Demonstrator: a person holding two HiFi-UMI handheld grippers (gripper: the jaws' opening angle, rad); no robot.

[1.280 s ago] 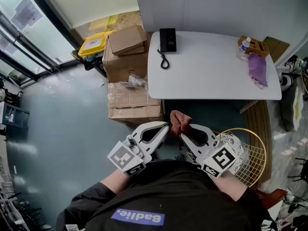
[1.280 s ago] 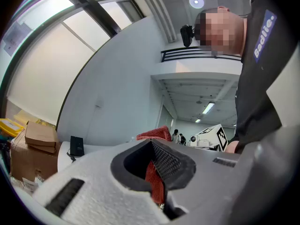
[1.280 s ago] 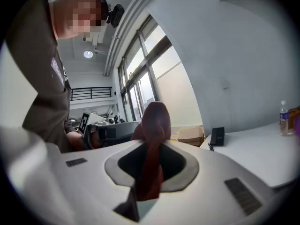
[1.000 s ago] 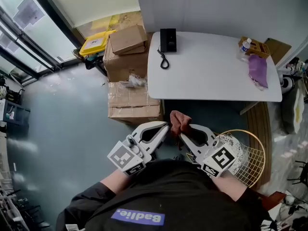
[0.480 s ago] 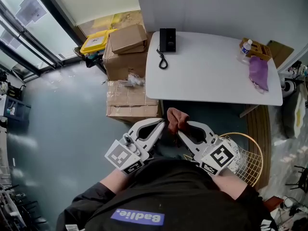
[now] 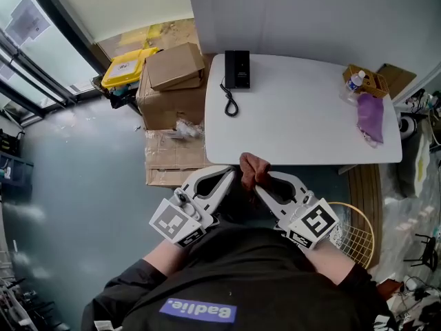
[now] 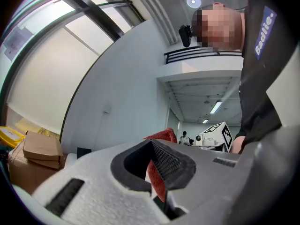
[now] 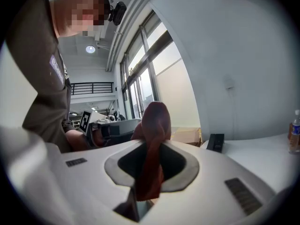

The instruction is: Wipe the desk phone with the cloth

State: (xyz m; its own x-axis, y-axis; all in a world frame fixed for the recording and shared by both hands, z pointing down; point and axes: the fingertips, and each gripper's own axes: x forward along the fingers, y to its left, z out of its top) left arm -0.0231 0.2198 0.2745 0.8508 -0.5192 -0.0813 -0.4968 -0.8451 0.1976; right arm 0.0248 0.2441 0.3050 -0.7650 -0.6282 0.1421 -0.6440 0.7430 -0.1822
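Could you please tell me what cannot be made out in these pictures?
phone: keys and handset detail are too small in the head view, and it is only a dark sliver in both gripper views.
cloth: bunched between the left gripper and right gripper; the jaws hide its lower part and full size.
wire basket: partly behind the right gripper and the person's arm, head view.
tray: contents too small, head view.
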